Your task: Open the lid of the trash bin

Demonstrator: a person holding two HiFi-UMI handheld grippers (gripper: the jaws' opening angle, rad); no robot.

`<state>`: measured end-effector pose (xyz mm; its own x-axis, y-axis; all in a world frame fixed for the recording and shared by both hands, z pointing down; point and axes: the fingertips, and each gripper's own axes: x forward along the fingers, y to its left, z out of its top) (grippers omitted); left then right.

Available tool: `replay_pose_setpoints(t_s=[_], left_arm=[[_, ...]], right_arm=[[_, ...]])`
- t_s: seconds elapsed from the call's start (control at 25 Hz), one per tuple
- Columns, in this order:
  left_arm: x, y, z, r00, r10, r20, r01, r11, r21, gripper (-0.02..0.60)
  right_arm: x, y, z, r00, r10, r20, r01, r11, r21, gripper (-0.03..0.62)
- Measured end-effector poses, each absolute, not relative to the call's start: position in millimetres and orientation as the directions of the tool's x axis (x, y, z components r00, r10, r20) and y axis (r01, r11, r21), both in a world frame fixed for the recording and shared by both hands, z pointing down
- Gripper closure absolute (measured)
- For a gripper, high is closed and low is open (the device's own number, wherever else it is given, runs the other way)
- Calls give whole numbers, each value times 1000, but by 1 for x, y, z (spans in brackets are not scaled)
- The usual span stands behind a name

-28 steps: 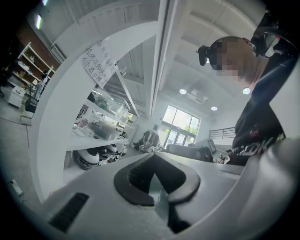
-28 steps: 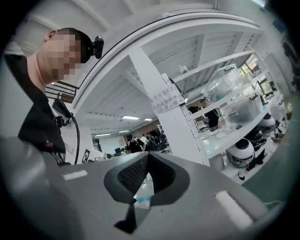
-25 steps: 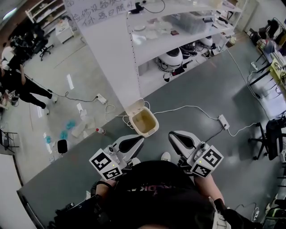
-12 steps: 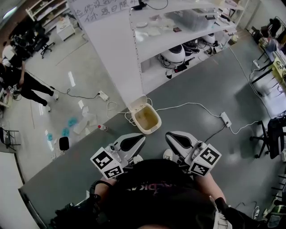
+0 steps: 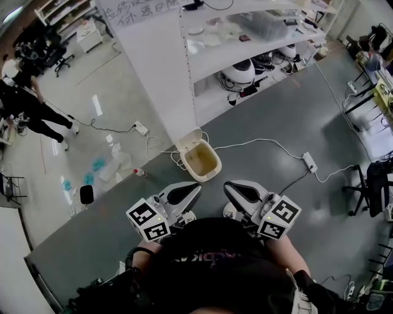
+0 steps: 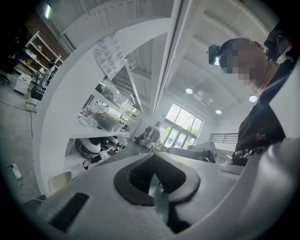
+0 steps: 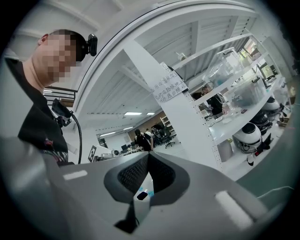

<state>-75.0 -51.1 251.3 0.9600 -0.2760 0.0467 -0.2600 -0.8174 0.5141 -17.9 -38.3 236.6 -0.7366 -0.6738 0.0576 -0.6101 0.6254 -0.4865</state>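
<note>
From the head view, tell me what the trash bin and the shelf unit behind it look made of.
Trash bin: likely plastic, cream, matte; smooth moulded rounded rim.
Shelf unit: probably white-painted metal or board; flat, thin, evenly coloured panels.

we see a white shelf unit (image 5: 245, 43) at the far edge of the grey floor (image 5: 319, 110), a handwritten paper sign (image 5: 138, 11) on its side panel and round white appliances (image 5: 238, 75) on its low shelf. a white cable (image 5: 258, 145) crosses the grey floor to a power strip (image 5: 309, 162). on the pale floor (image 5: 116, 92) lie blue scraps (image 5: 97, 164) and a small bottle (image 5: 140, 173); a person in dark clothes (image 5: 24, 104) stands at its left edge.
</note>
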Motion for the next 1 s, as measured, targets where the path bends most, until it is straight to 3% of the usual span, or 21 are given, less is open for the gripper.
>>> replay_pose_setpoints(t_s=[1.0], left_arm=[[-67, -55, 255, 961, -271, 57, -261, -820, 509, 578]], right_arm=[[-13, -45, 245, -743, -666, 64, -597, 617, -512, 587]])
